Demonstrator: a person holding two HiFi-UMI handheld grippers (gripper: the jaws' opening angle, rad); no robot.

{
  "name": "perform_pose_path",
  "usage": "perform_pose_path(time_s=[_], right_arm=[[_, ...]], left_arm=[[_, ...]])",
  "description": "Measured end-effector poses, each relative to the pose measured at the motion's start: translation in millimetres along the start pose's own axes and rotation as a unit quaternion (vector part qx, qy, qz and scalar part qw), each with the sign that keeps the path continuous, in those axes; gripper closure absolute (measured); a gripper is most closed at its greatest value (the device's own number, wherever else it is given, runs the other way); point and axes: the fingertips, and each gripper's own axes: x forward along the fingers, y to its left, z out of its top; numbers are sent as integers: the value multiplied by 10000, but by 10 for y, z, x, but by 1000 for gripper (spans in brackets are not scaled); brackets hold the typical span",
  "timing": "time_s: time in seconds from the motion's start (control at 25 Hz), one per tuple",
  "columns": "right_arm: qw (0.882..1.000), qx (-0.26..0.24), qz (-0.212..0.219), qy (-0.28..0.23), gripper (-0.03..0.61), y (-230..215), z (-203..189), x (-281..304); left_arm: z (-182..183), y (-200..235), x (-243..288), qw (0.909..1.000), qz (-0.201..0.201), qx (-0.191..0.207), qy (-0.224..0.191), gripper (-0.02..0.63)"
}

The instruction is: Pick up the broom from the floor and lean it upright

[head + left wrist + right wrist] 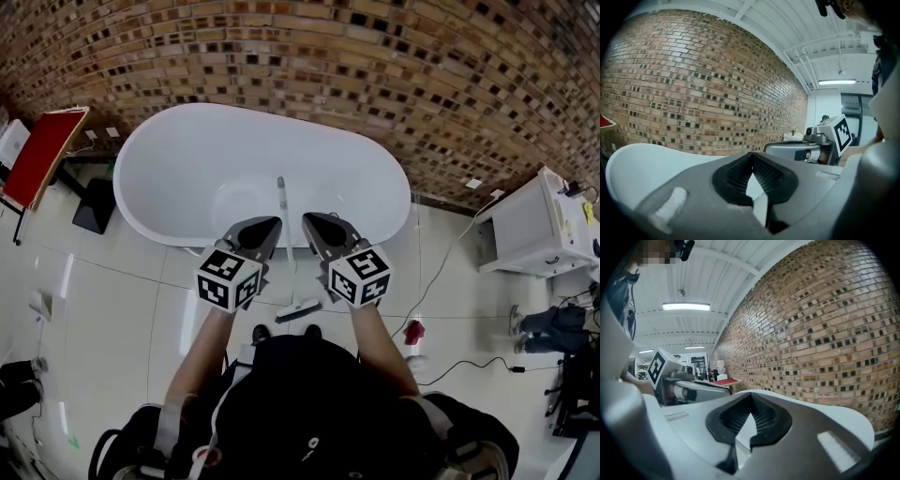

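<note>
Floor (112, 300) w/ tub (169, 141); broom (298, 309).

Tub (187, 169) blocks the way ahead, wall (375, 66) close behind it. Floor (122, 300) left of the tub open as far as the red table (42, 155). Right side narrowed by cabinet (525, 225); cable (459, 359) crosses floor there.

White bathtub (178, 173); brown, black-flecked brick wall (375, 66)
</note>
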Motion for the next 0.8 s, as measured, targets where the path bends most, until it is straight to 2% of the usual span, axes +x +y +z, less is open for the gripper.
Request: perform_pose_path(time_s=[0.8], right_arm=[[9997,-93,221,-13,574,-112,87,-17]], left_arm=[[-6,12,56,9998,209,-61,21,614]])
